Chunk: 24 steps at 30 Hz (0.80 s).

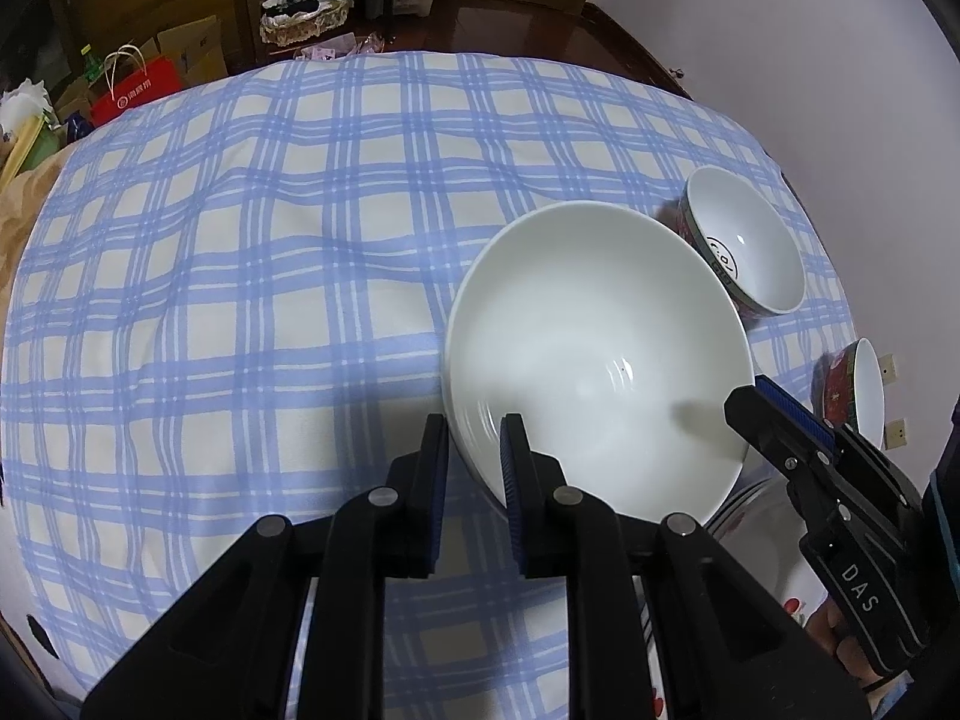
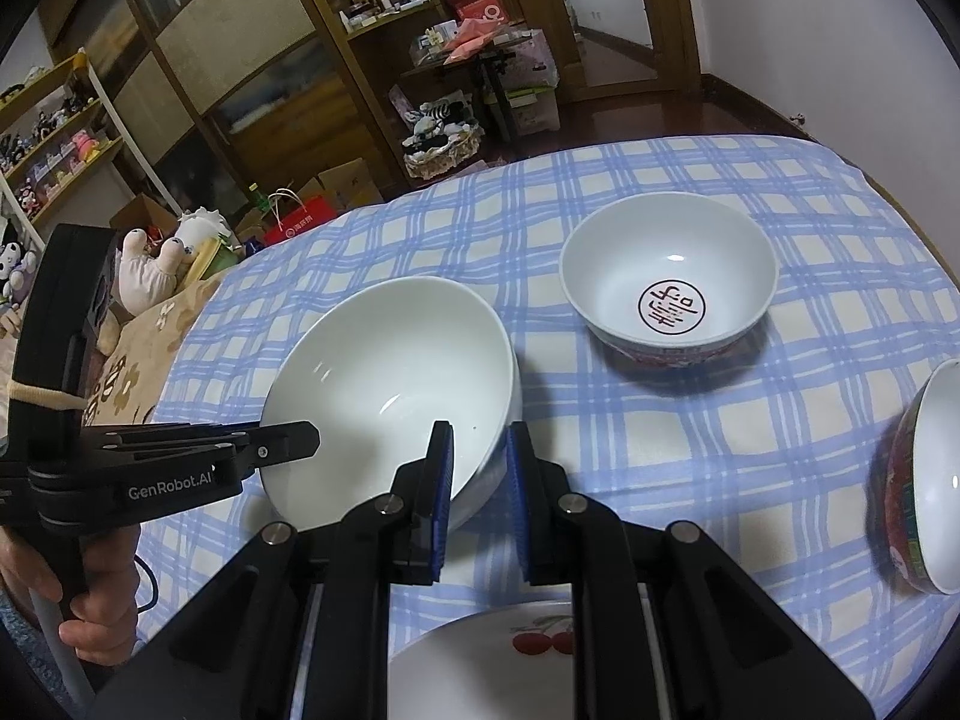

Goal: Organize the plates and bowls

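A large plain white bowl [image 1: 594, 354] [image 2: 390, 384] is held tilted above the checked cloth by both grippers. My left gripper [image 1: 474, 456] is shut on its near-left rim, one finger inside, one outside. My right gripper [image 2: 478, 468] is shut on the opposite rim; it also shows in the left wrist view [image 1: 774, 420]. A red-patterned bowl with a round mark inside [image 2: 669, 282] [image 1: 744, 240] stands beyond. Another red-patterned bowl [image 2: 924, 480] [image 1: 852, 390] stands at the right. A cherry-print plate [image 2: 510, 654] lies below the grippers, stacked plates [image 1: 750, 516] showing under the white bowl.
The table wears a blue-and-white checked cloth [image 1: 240, 300]. A white wall [image 1: 810, 60] runs along the right. Beyond the far edge are shelves [image 2: 72, 138], a basket [image 2: 441, 150], boxes and a red bag [image 2: 297, 222]. Soft toys [image 2: 156, 270] lie at the left edge.
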Each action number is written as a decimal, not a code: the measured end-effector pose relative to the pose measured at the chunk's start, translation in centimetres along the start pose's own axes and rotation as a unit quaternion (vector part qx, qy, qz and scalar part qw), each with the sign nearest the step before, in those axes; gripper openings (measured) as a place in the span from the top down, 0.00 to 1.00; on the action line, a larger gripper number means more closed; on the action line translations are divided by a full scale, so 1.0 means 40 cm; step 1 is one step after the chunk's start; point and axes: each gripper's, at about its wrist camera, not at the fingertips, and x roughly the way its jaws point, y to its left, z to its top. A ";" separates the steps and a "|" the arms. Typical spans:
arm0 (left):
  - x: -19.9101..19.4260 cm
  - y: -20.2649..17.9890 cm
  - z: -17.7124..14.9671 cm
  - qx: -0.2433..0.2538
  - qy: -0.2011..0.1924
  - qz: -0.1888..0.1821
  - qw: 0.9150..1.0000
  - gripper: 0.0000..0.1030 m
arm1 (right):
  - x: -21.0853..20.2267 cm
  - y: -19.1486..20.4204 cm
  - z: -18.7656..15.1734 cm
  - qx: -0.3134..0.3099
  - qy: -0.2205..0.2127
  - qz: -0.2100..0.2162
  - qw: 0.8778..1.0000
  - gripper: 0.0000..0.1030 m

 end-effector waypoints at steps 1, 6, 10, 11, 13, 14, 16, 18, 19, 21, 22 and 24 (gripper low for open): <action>0.000 0.000 -0.002 -0.001 0.001 -0.002 1.000 0.83 | 0.001 0.002 0.000 0.002 0.000 0.002 1.000 0.82; -0.006 0.000 -0.001 0.002 -0.001 0.002 1.000 0.83 | 0.003 -0.002 0.002 0.005 0.000 0.004 1.000 0.82; -0.019 -0.003 0.004 0.011 -0.005 0.016 1.000 0.81 | -0.011 -0.003 0.006 0.009 -0.009 -0.002 1.000 0.82; -0.022 -0.002 0.006 0.010 -0.004 0.017 1.000 0.80 | -0.017 -0.001 0.009 0.011 -0.013 -0.006 1.000 0.82; -0.028 0.001 0.006 0.011 -0.006 0.018 1.000 0.78 | -0.026 -0.009 0.017 0.014 -0.019 -0.009 1.000 0.82; -0.032 0.000 0.005 0.015 -0.005 0.020 1.000 0.77 | -0.033 -0.012 0.020 0.016 -0.023 -0.012 1.000 0.81; -0.043 0.002 0.005 0.019 -0.008 0.023 1.000 0.77 | -0.046 -0.020 0.028 0.020 -0.031 -0.020 0.999 0.77; -0.056 0.005 0.006 0.014 -0.015 0.021 1.000 0.74 | -0.061 -0.029 0.035 0.025 -0.041 -0.027 0.999 0.71; -0.060 0.008 0.008 0.012 -0.017 0.020 1.000 0.70 | -0.070 -0.032 0.039 0.027 -0.045 -0.030 0.998 0.71; -0.074 0.004 0.011 0.015 -0.027 0.024 0.999 0.65 | -0.088 -0.053 0.046 0.031 -0.052 -0.036 0.998 0.69; -0.081 0.004 0.013 0.016 -0.032 0.027 0.999 0.60 | -0.097 -0.057 0.049 0.032 -0.056 -0.041 0.997 0.67; -0.101 -0.004 0.019 0.022 -0.045 0.030 0.998 0.53 | -0.119 -0.077 0.054 0.037 -0.064 -0.050 0.996 0.51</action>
